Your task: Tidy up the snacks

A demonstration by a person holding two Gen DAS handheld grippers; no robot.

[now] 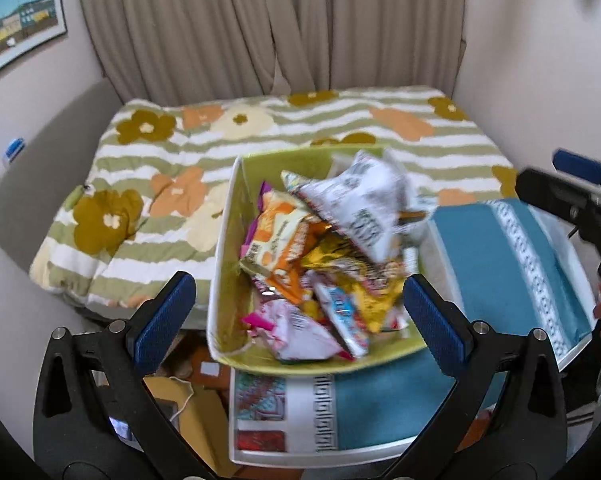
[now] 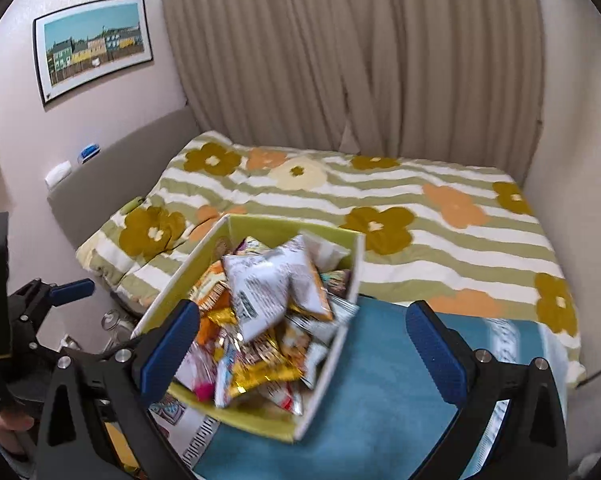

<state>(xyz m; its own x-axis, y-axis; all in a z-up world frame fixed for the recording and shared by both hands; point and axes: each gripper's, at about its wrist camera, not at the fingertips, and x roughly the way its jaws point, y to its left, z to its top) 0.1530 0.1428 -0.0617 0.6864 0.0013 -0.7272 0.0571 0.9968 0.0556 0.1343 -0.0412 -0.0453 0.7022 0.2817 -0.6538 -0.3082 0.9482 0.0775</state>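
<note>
Beige curtains [image 2: 340, 48] hang behind a bed with a flower-striped duvet [image 2: 420, 208], and down at the foot of it, on a teal cloth [image 2: 380, 380], sits the green storage box [image 1: 228, 248], heaped with snack packets. Topmost is a white printed packet [image 1: 364, 204], blurred in both views, so I'd judge it is on the move or just dropped; under it sit an orange packet [image 1: 280, 240] and a yellow foil packet [image 1: 340, 264].

Left gripper [image 1: 298, 320] hovers over the near end of the box, blue pads spread wide, nothing between them. Right gripper [image 2: 302, 344] hovers over the near rim from the other side, equally released and empty. Neither touches the box or any packet.

My read: we're in the sorting stage, snacks piled loosely and hands free. Next move calls for choosing one packet, probably that white one on top, coming straight down over it and pinching a crimped edge, not the puffy middle. Those slick wrappers could slide, and a careless lift may drag neighbours over the rim.
</note>
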